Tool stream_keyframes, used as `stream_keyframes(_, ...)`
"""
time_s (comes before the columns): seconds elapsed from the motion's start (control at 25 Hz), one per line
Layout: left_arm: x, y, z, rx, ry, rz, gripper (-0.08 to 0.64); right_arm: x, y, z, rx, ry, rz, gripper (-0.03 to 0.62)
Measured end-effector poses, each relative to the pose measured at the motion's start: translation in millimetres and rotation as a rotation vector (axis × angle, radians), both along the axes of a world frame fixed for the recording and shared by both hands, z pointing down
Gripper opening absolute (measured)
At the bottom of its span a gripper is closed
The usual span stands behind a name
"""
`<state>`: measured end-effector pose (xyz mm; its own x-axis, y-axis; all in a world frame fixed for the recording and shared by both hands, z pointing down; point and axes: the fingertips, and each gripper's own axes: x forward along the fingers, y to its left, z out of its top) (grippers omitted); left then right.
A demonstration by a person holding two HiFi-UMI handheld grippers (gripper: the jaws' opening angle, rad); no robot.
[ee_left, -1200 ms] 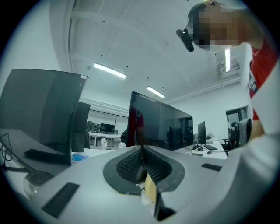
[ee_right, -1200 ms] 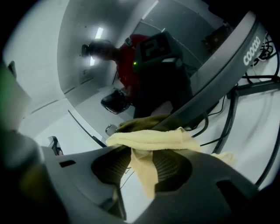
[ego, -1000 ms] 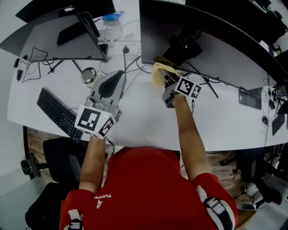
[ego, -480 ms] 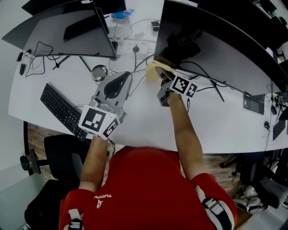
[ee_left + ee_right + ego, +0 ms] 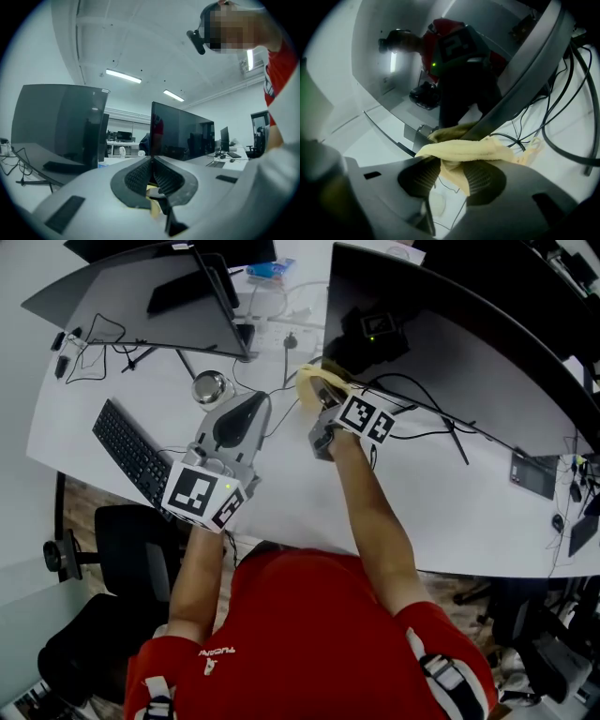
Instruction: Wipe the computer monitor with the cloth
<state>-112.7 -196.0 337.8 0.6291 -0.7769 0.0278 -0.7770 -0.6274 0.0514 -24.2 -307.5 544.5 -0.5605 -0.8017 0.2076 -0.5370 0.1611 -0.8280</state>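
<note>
Cloth (image 5: 464, 150) clamped in right gripper (image 5: 452, 168) fingers, likely wiping monitor (image 5: 469, 352) edge ahead; left gripper (image 5: 151, 176) fingers closed, empty. Next: sweep sideways along it.

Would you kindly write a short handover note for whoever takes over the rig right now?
Left gripper: shut, empty, idle near the keyboard.
Right gripper: shut on the cloth.
Cloth: yellow, against the lower left corner of the monitor.
Done: cloth picked up and brought to the monitor; how much is already wiped cannot be told.
Left: wipe across the monitor.
</note>
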Motion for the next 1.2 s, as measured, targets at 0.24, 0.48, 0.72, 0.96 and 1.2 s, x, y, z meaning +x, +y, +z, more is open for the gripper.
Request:
stream_keyframes(0.24, -11, 8, 0, 0.000, -0.009, -0.053, 0.017, -9, -2, -5, 0.013, -0.110, -0.004, 0.146)
stream_keyframes(0.48, -23, 6, 5, -0.006, 0.009, -0.004, 0.017, -20, 2, -4, 0.013, 0.030, 0.011, 0.149)
stream_keyframes(0.72, -43, 2, -4, 0.018, 0.018, 0.117, 0.017, -23, 7, -2, 0.031, 0.328, 0.164, 0.160)
stream_keyframes(0.96, -61, -4, -6, 0.026, 0.032, 0.218, 0.017, -11, 11, -18, 0.081, 0.684, 0.367, 0.152)
stream_keyframes(1.2, -78, -8, -7, 0.028, 0.046, 0.285, 0.017, -4, 5, -24, 0.066, 0.995, 0.499, 0.167)
